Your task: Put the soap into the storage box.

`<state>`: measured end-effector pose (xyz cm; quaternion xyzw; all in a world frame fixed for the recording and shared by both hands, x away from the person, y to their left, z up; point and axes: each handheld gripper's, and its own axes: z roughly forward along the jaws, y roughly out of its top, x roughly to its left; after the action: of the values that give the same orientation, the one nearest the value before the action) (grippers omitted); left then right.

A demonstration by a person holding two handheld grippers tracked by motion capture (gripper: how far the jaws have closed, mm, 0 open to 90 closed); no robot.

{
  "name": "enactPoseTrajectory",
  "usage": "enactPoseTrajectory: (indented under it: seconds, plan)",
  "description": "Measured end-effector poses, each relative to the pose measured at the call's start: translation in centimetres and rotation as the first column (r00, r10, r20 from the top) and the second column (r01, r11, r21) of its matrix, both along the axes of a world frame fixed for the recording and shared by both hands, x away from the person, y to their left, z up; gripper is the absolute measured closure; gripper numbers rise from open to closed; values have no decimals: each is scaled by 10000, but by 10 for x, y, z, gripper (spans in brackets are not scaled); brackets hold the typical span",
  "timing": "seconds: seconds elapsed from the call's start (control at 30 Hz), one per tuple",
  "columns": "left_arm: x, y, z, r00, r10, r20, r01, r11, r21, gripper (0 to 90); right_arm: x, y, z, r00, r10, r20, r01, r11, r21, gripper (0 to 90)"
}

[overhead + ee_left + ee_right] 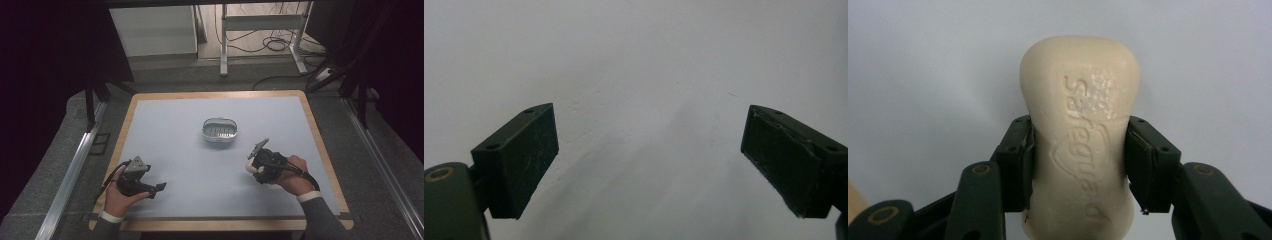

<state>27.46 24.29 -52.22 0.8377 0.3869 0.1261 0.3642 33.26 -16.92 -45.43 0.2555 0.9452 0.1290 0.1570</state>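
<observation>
While right gripper (1078, 165) fingers (1015, 162) clamp cream soap bar (1080, 130) off grey worktop (165, 130): pickup judged done; placing in soap dish (219, 130) at centre left; left gripper (649, 160) fingers spread, empty

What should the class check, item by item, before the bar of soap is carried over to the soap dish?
1. Right hand-held gripper clamped on the soap bar: ok.
2. Pads seated on both sides of the soap's narrow waist: ok.
3. Soap dish upright on the table: ok.
4. Dish holds nothing but its ribbed insert: ok, as far as the high view tells.
5. Table between soap and dish free of obstacles: ok.
6. Left hand-held gripper open, holding nothing, away from the path: ok.
</observation>
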Motion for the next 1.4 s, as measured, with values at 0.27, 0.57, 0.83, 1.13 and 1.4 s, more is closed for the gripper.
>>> enactPoseTrajectory:
  seconds: [0.27, 0.57, 0.83, 1.13, 1.4]
  plan:
    - [0, 0, 0, 10000, 5, 4, -5, 10000, 13, 87, 11, 3, 4, 9999, -45, 129, 43, 9997, 225, 496]
    - [0, 0, -1, 10000, -7, 2, 7, 10000, 53, 87, 18, 2, 9, 9996, -95, 249, 85, 9991, 408, 496]
    - [0, 0, -1, 10000, -5, -1, 5, 10000, 58, 87, 27, 6, 11, 9994, -86, 349, 66, 9983, 574, 495]
    - [1, 0, -1, 10000, 18, 8, -18, 10000, 80, 87, 39, 12, 15, 9990, 164, 414, -191, 9977, 653, 496]
    - [1, -1, -1, 10000, 7, -2, -7, 10000, 98, 87, 48, 15, 20, 9987, 192, 472, -233, 9960, 863, 496]
